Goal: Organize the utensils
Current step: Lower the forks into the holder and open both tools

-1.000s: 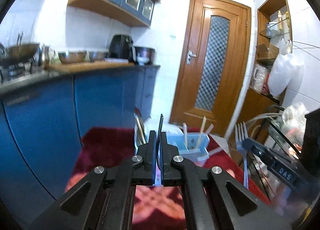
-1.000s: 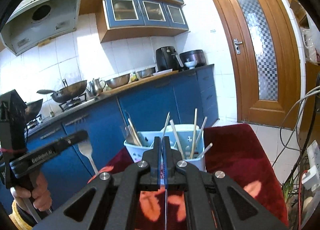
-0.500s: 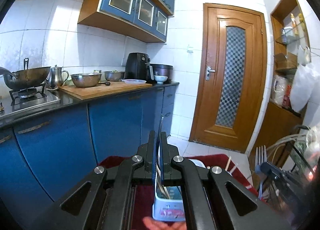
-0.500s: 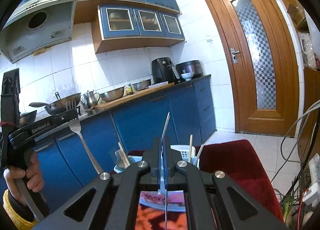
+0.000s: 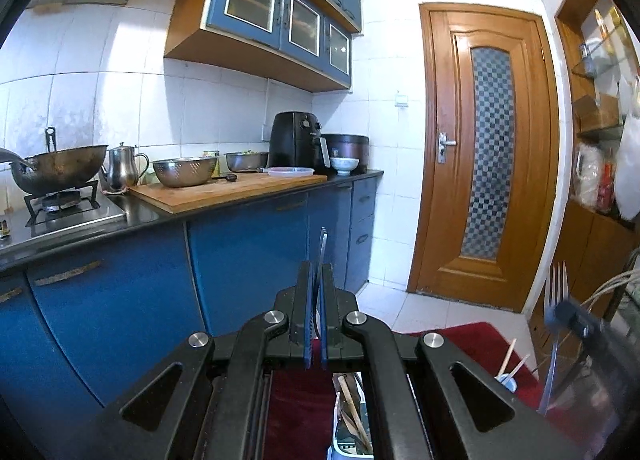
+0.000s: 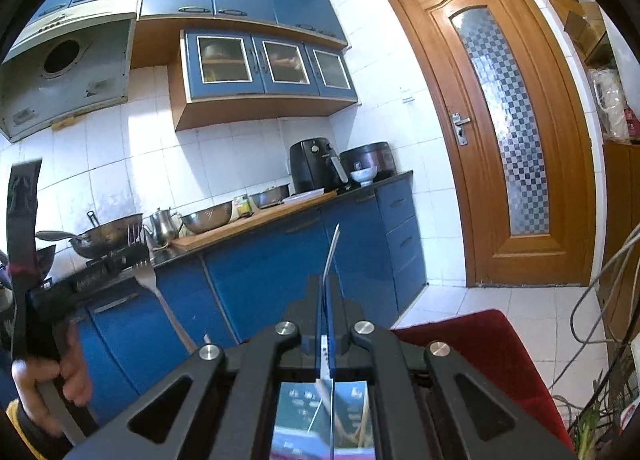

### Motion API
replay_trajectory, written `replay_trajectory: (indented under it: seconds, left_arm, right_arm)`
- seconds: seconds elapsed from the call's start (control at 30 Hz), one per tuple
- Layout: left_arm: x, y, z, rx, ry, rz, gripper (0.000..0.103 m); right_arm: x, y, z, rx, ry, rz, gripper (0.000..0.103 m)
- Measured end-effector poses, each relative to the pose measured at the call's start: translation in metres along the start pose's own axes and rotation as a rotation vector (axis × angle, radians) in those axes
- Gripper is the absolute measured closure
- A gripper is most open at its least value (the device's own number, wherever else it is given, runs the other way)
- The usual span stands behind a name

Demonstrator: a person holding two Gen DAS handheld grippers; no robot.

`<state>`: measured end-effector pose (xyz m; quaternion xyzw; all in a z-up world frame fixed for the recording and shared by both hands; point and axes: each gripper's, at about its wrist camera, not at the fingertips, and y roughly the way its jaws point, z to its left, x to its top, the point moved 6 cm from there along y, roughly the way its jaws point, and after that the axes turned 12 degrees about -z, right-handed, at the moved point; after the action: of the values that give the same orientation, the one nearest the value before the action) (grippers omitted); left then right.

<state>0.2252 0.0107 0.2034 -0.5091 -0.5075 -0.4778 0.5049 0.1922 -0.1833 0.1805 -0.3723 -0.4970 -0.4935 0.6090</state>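
I have both grippers raised and facing the blue kitchen cabinets [image 5: 112, 300]. In the left wrist view, my left gripper [image 5: 316, 300] has its fingers pressed narrow around a fork seen edge-on as a thin strip poking up above the tips in the middle of the frame. The same fork [image 6: 154, 292] shows plainly at the left of the right wrist view, tines up, handle slanting down to the lower right, pinched in that gripper, with the person's hand [image 6: 60, 376] wrapped round the grip at lower left. My right gripper [image 6: 326, 316] is likewise closed tight on a second fork [image 5: 556, 332], which appears at the right edge of the left wrist view, tines up, a little blurred; from its own camera it is only a thin metal edge rising from between the fingers. The utensil holder [image 5: 352, 440] sits at the bottom centre of the left view, mostly hidden behind the gripper body, with wooden chopsticks [image 5: 354, 412] standing in it, on a red mat [image 5: 476, 344].
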Motion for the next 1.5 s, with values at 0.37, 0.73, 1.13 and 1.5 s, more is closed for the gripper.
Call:
replay_trajectory:
  seconds: [0.37,0.73,1.13,1.5]
  left_arm:
    - [-0.048,0.017,-0.02,-0.051,0.036,0.043,0.103]
    - [-0.069,0.016,-0.027,-0.118,-0.01,0.111,0.1]
    - [-0.052,-0.019,-0.033,-0.13,0.011,0.097,0.065]
    - [-0.034,-0.076,-0.017,-0.11,-0.005,0.118,0.065]
  right_arm:
    - [-0.034,0.045,-0.012,-0.037,0.022,0.015,0.1]
    - [-0.058,0.038,-0.007,-0.003,-0.03,0.085,0.099]
    - [-0.032,0.005,0.006,0.039,0.006,0.068,0.073]
    - [-0.013,-0.045,0.027,0.079,0.033,0.121,0.072]
